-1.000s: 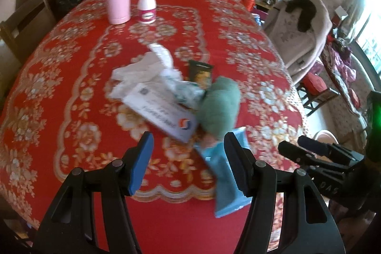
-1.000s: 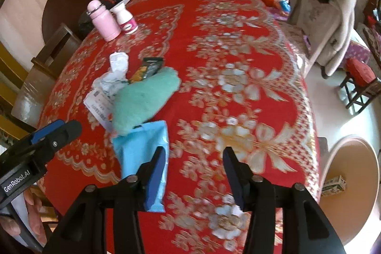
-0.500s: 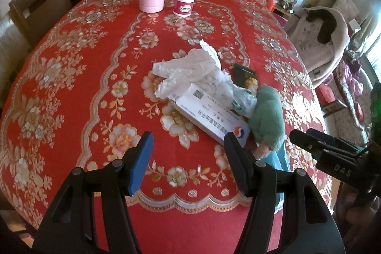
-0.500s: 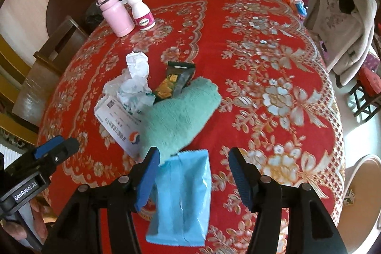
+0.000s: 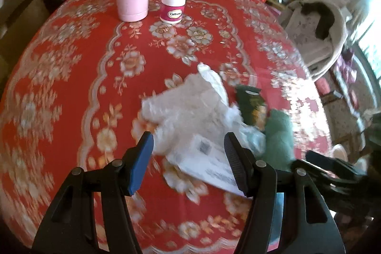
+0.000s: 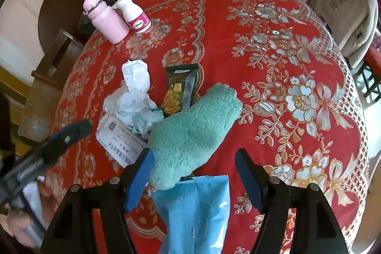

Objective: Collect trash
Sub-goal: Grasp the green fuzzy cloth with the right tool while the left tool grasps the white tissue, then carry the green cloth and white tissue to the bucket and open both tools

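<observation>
Item: my left gripper (image 5: 188, 158), now advanced, jaws wide and empty, over crumpled white tissue (image 5: 188, 106); right gripper (image 6: 194, 170) likewise empty, nearing fluffy teal cloth (image 6: 190, 135); pickup imminent.

Left gripper (image 5: 188, 151) and right gripper (image 6: 194, 170) both hover with fingers spread, holding nothing
</observation>
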The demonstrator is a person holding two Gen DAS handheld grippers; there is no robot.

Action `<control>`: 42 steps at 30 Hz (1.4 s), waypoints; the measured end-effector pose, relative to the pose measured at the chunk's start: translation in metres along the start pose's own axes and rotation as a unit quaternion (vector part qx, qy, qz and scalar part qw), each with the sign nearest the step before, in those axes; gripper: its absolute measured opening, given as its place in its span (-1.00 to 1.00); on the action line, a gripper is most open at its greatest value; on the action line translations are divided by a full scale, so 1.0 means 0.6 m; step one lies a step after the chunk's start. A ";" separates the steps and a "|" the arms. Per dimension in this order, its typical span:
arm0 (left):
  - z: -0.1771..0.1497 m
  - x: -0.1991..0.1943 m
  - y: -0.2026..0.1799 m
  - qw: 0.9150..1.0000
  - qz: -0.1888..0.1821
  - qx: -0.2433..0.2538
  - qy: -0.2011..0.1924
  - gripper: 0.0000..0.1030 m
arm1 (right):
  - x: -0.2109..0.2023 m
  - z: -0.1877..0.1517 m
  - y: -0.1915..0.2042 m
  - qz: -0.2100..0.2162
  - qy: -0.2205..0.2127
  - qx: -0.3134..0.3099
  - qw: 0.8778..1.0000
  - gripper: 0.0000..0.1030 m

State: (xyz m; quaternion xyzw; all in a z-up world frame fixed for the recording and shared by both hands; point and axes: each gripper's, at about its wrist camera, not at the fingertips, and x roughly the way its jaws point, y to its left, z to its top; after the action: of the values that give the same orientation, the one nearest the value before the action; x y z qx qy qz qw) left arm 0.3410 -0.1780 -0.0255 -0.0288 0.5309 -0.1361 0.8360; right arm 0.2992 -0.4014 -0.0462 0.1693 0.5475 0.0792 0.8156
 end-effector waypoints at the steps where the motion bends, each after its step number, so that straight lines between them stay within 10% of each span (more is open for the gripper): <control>1: 0.012 0.012 0.003 1.000 0.004 0.013 0.006 0.17 | -0.001 0.001 -0.001 0.003 0.000 0.004 1.000 0.34; 16: 0.047 0.121 -0.025 0.988 0.003 0.139 0.072 0.15 | -0.023 -0.006 -0.003 -0.013 -0.021 0.018 1.000 0.34; 20: 0.047 0.117 -0.014 0.988 0.016 0.144 0.061 -0.65 | -0.017 -0.002 -0.005 -0.018 -0.019 0.024 0.999 0.34; 38: 0.062 -0.022 0.104 0.999 0.010 -0.020 -0.023 -0.83 | 0.051 0.013 0.030 -0.011 0.006 0.033 0.999 0.32; 42: 0.045 -0.048 0.088 0.999 -0.005 -0.027 -0.029 -0.83 | 0.036 0.009 0.026 0.017 -0.012 0.039 0.999 -0.02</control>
State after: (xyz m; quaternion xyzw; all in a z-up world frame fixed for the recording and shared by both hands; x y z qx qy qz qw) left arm 0.3642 -0.1226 0.0017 -0.0577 0.5093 -0.1248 0.8495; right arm 0.3132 -0.3810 -0.0573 0.2110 0.5376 0.0701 0.8134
